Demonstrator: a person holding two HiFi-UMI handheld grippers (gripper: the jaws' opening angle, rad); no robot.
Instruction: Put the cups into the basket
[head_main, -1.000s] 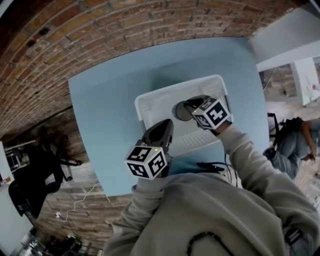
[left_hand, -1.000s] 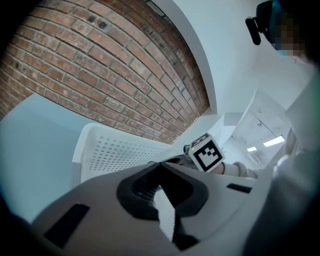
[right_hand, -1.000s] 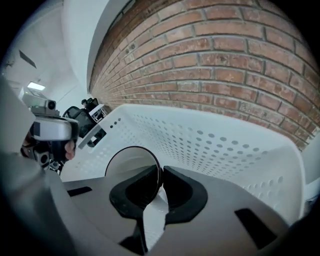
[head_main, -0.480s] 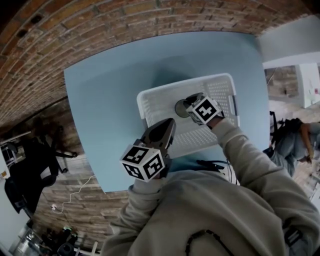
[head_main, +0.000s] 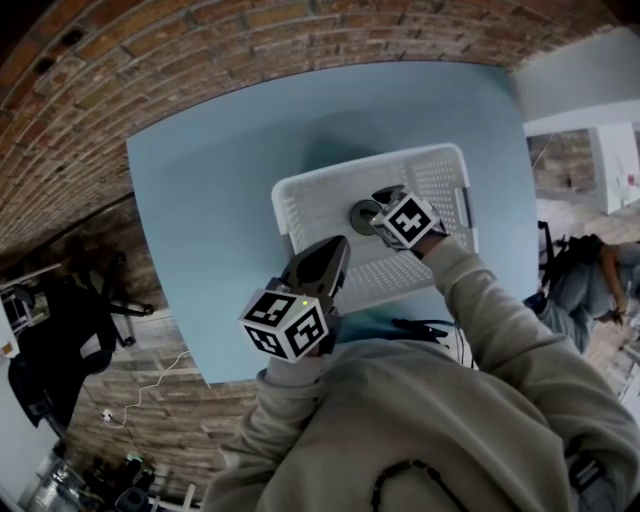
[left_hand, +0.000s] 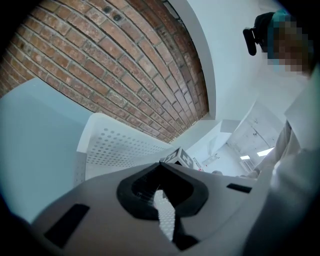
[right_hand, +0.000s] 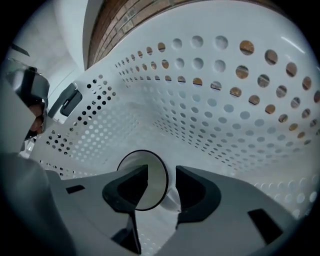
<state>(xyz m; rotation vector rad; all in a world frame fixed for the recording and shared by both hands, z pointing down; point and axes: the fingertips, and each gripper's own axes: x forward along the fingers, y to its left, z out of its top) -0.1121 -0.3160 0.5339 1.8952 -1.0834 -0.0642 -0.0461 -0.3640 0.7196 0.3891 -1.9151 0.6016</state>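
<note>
Inside the basket (right_hand: 225, 100), cup (right_hand: 156, 182) half hidden between right hand-held gripper's (right_hand: 162, 170) opening jaws.

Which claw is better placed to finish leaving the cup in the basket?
Right. The right claw is inside the white basket, its jaws opening with the grey cup between them. The left claw is shut, empty, at the basket's near edge.

We reckon this is an office or studio: brick wall (head_main: 200, 60) beyond the fingers (head_main: 318, 268), black office chair (head_main: 60, 350) and a loose floor cable (head_main: 150, 397) off to their left, ceiling strip lights (left_hand: 263, 152) past them.
</note>
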